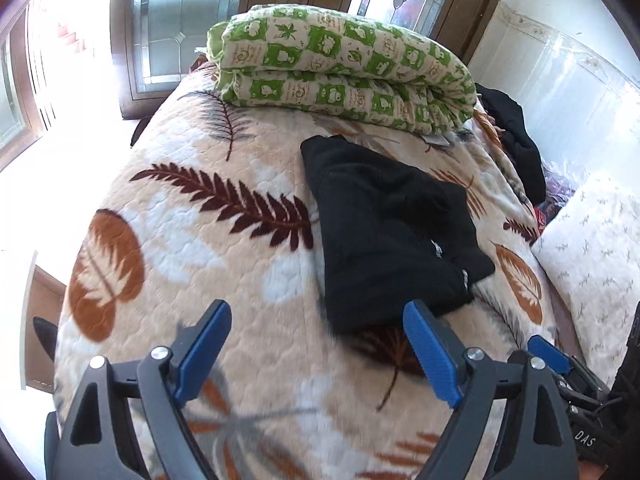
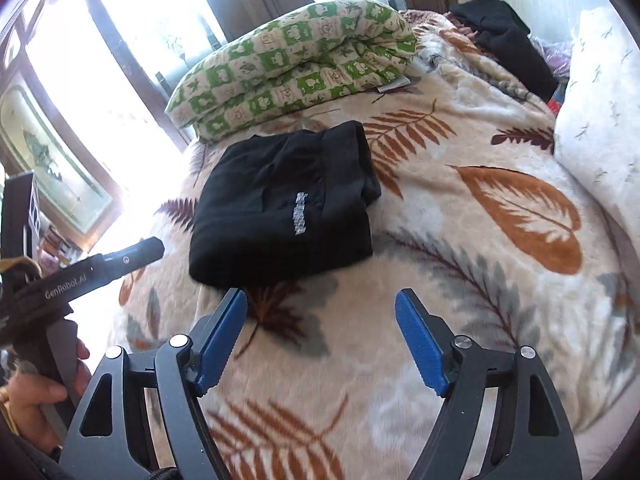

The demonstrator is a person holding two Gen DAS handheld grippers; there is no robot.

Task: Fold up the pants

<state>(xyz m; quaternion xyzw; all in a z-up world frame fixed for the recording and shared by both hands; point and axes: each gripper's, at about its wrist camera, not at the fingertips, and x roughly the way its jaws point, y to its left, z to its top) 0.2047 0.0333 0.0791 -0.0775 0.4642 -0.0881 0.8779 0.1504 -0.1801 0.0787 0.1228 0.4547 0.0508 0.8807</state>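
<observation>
Nearest us, our left gripper [image 1: 316, 322] and right gripper [image 2: 320, 310] both hang wide apart, holding nothing, over the fuzzy leaf-print blanket [image 2: 460, 264]. Just past them the black pants [image 2: 284, 204] lie folded into a soft, thick square on the bed. Its small silver print is too blurry to read. Behind sits a puffy green-checked quilt [image 1: 344, 64].

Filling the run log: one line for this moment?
black pants: folded, on leaf-print blanket | left gripper: open | right gripper: open
</observation>
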